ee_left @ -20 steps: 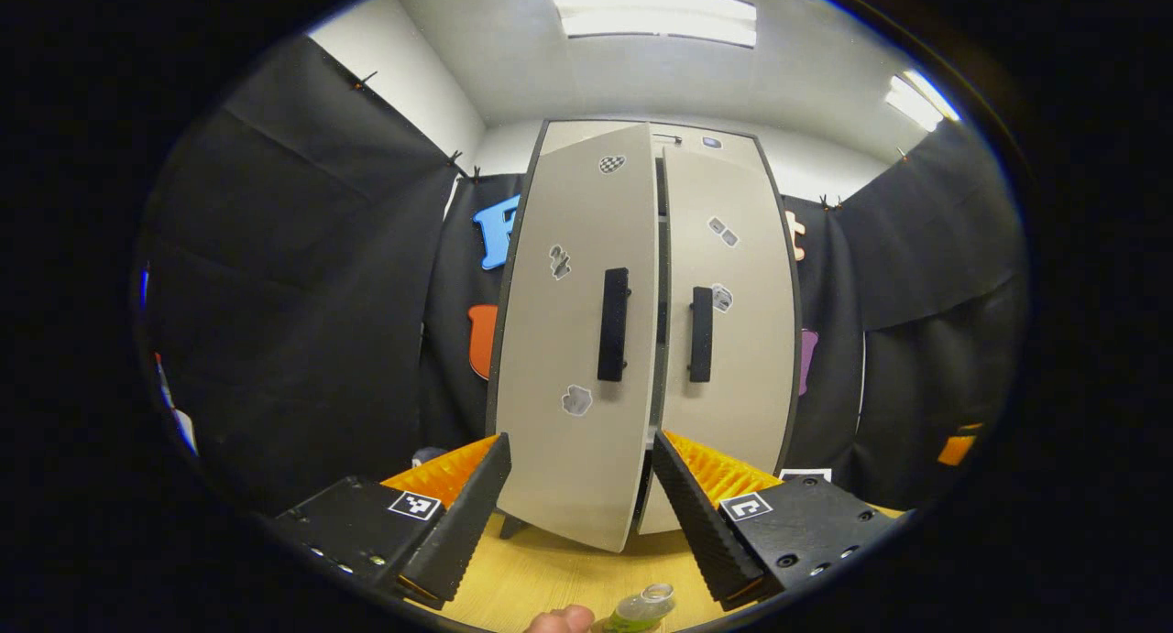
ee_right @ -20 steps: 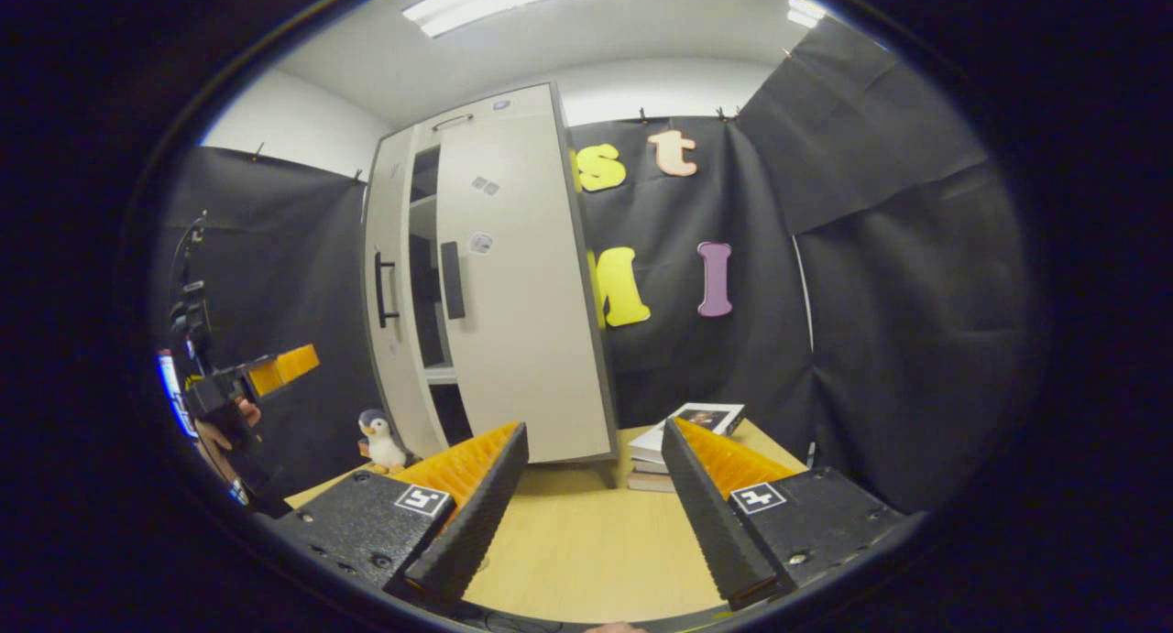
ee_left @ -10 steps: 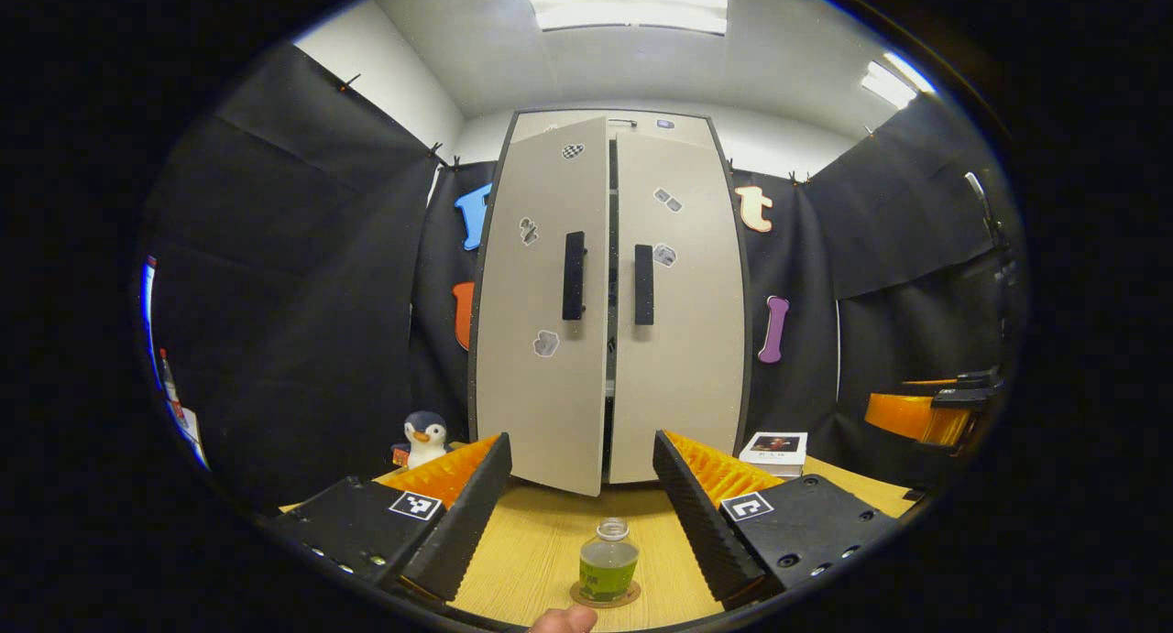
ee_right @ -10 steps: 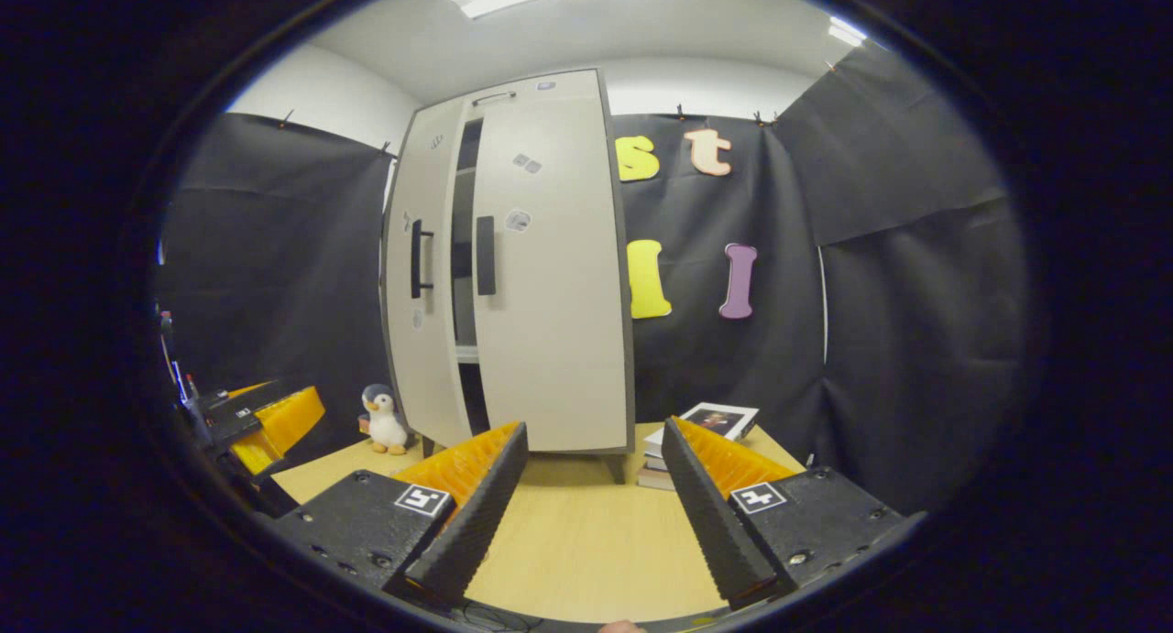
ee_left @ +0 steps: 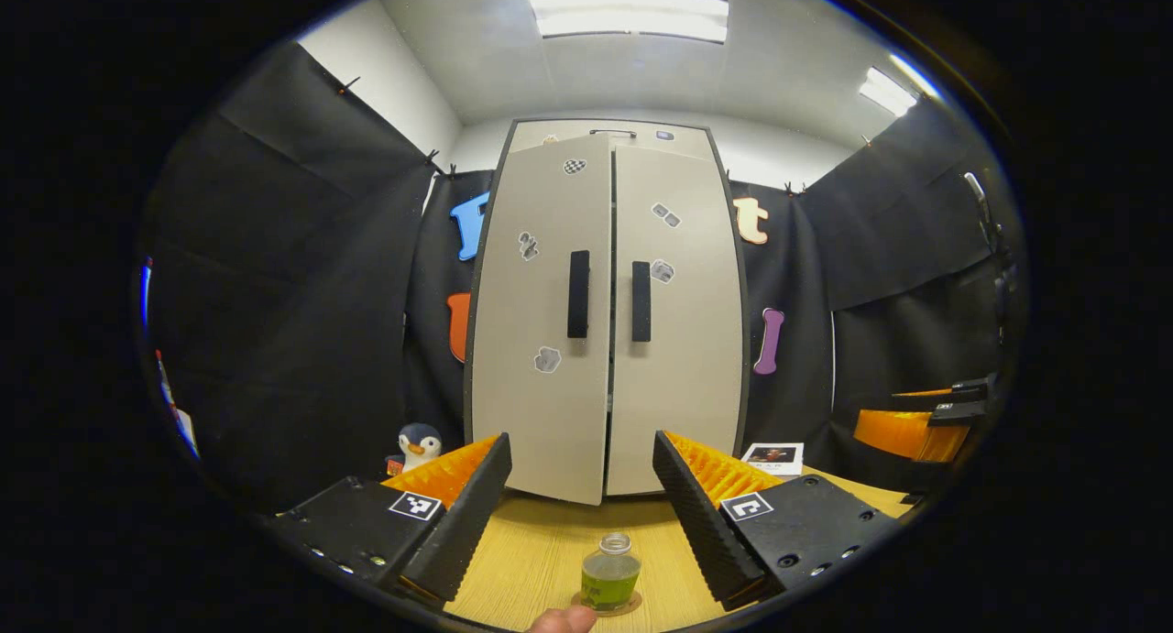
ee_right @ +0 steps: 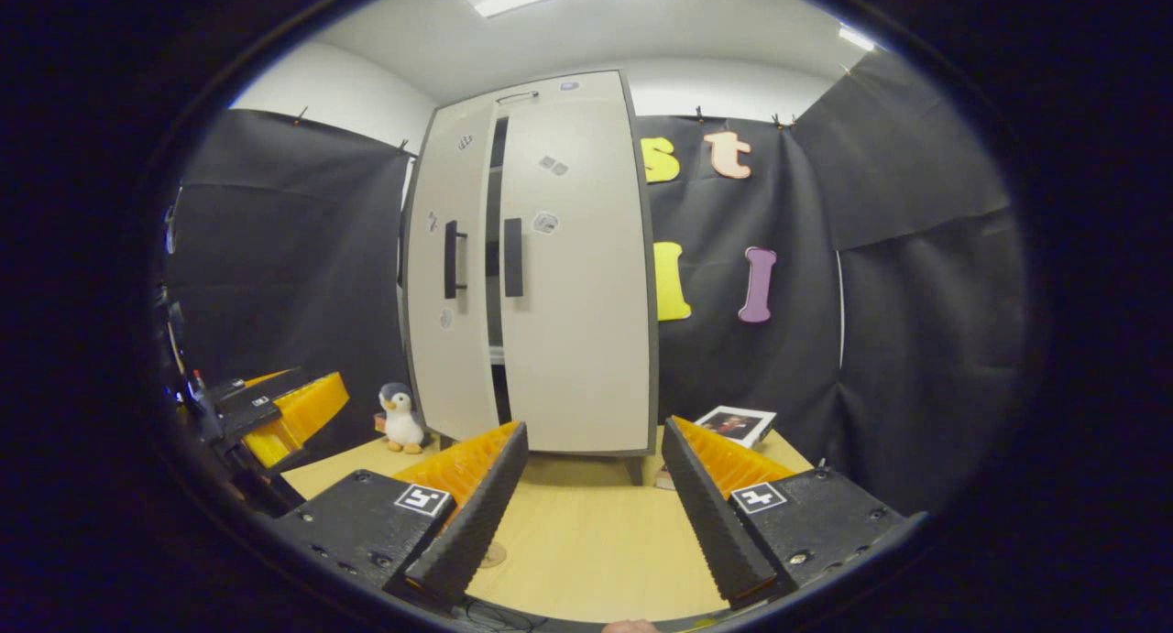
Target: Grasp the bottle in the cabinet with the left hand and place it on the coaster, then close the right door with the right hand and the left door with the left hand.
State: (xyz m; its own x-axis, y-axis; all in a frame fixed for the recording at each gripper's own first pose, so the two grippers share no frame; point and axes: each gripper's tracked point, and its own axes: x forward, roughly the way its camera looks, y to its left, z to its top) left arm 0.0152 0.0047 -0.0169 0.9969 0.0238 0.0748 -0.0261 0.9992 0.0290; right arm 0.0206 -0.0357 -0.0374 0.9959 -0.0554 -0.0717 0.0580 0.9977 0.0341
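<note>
Since the earlier frame, the cabinet's left door has been swung nearly shut, though a gap is seen beside the right door. It could rebound if left unlatched. On the desk, the bottle is set on the coaster; left tongs and right tongs are spread, a penguin toy nearby.

The wooden table carries the cabinet at its far edge, a toy penguin toward the far left corner, books far right, and a coaster under the bottle near the front edge.
</note>
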